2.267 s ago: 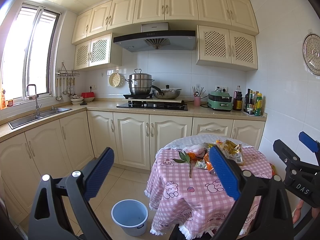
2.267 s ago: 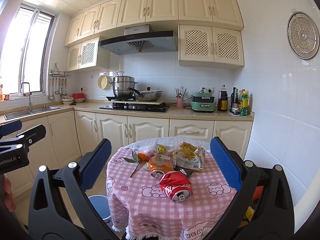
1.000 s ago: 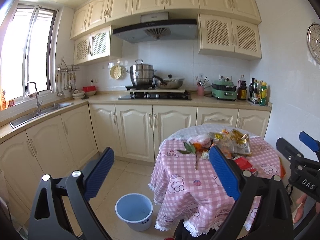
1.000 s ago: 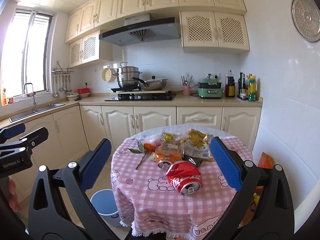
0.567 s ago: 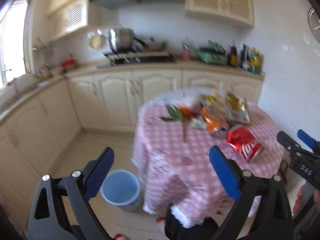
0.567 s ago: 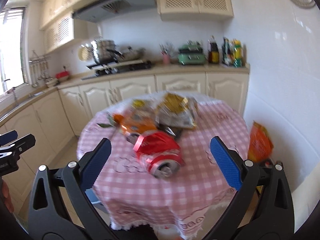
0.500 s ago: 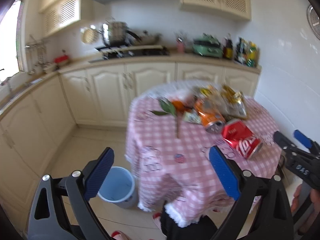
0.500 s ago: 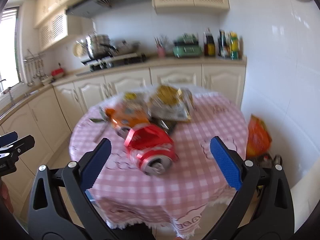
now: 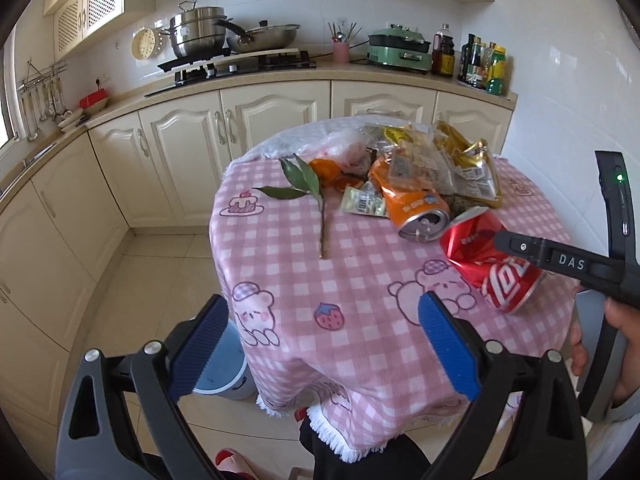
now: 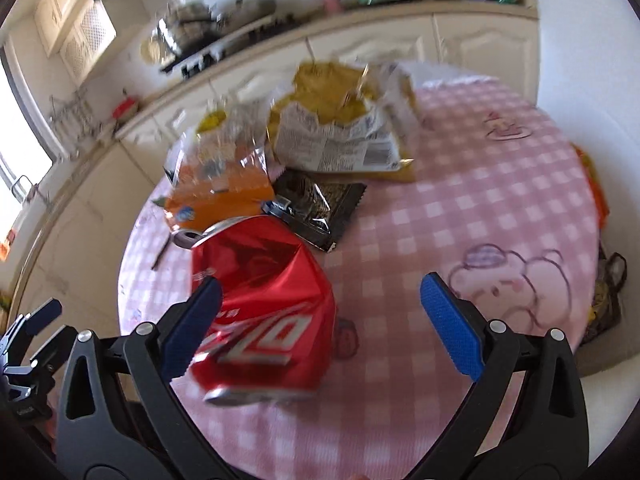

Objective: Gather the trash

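Observation:
A crushed red cola can (image 9: 484,266) (image 10: 260,300) lies on the round table's pink checked cloth (image 9: 304,272), near its front right edge. Behind it lie a crushed orange can (image 9: 412,210) (image 10: 218,196), a yellow snack bag (image 9: 464,160) (image 10: 336,128), a black wrapper (image 10: 320,204), a small wrapper (image 9: 362,200), orange peel (image 9: 326,168) and a leafy twig (image 9: 312,190). My right gripper (image 10: 318,322) is open just over the red can, its left finger beside the can. My left gripper (image 9: 326,342) is open, above the table's front edge. A blue bin (image 9: 226,364) stands on the floor, left of the table.
Cream kitchen cabinets (image 9: 276,120) and a worktop with a hob, pots (image 9: 198,32) and bottles (image 9: 484,64) run behind the table. A white tiled wall (image 9: 560,92) is on the right. An orange bag (image 10: 596,188) sits beyond the table's right edge. A hand (image 9: 616,340) holds the right gripper.
Both grippers have come forward and tilted down over the table. The right one has closed in on the red can, which now fills its lower left view. Both stay open.

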The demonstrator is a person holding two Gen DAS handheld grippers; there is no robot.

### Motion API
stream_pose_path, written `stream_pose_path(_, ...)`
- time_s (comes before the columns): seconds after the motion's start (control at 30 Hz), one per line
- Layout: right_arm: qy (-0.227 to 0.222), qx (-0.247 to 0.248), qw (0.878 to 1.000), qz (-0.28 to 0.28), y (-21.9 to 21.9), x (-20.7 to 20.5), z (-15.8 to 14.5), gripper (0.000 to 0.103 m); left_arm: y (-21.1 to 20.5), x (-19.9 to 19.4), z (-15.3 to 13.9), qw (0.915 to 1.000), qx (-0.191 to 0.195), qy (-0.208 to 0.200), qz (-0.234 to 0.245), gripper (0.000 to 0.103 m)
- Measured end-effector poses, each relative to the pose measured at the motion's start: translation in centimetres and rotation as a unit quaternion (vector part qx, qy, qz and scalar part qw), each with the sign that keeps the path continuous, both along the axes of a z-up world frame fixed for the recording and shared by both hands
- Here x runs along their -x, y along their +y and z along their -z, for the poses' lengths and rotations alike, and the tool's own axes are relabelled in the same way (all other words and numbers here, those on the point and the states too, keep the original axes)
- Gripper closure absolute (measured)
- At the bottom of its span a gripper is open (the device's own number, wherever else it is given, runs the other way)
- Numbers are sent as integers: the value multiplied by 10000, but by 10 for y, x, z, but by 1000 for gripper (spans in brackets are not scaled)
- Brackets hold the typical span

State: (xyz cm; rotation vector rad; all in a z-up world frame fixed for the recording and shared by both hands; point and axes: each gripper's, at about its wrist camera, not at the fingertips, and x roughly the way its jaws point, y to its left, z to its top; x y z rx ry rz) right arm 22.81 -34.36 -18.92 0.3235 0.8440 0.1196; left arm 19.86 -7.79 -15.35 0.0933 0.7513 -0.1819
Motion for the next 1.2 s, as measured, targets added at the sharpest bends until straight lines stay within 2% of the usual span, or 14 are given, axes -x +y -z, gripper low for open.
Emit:
stream_pose_path(0.13, 301, -68, 9988, -381, 8, -11, 6, 6, -1, -13, 0, 10000, -8, 28, -57, 9)
stream_pose_path(0.23, 370, 200, 9979, -499, 15, -13, 8, 9, -5, -23, 1, 10000, -10, 61, -18, 9)
stream_pose_path(0.3, 363, 53, 9975, -601, 15, -12, 7, 20, -6, -26, 1, 9999, 47, 92, 34, 9)
stream_pose_path(0.37, 360, -213, 9957, -826, 18, -11, 4, 45, -7, -30, 2, 9997, 150, 164, 104, 9)
stream_pose_path(0.43, 318, -4, 9952, -921, 27, -8, 0, 49, -8, -36, 3, 9992, 260, 256, 144, 9)
stream_pose_path(0.47, 236, 30, 9951, -956, 29, -8, -3, 59, -8, -38, 3, 9992, 285, 264, 139, 9)
stream_pose_path(0.53, 116, -68, 9947, -1023, 30, -4, -12, 69, -8, -43, 2, 9990, 341, 252, 172, 9)
stream_pose_path(0.57, 12, 36, 9950, -1003, 30, -1, -17, 71, -9, -46, 1, 9986, 397, 278, 210, 9)
stream_pose_path(0.63, -125, 333, 9946, -978, 31, 3, -24, 72, -10, -54, 1, 9976, 559, 319, 266, 9)
stream_pose_path(0.8, -573, 670, 9944, -577, 21, 16, -38, 77, -18, -75, 2, 9958, 729, 390, 384, 9)
stream_pose_path(1.07, -1144, 848, 9898, 51, -4, 8, -58, 79, -37, -120, 8, 9845, 1410, 747, 733, 10)
stream_pose_path(1.13, -1257, 923, 9875, 222, -6, 0, -60, 79, -45, -130, 13, 9825, 1458, 836, 807, 19)
stream_pose_path(1.2, -1293, 910, 9870, 290, -7, -7, -58, 79, -52, -141, 18, 9801, 1476, 976, 898, 37)
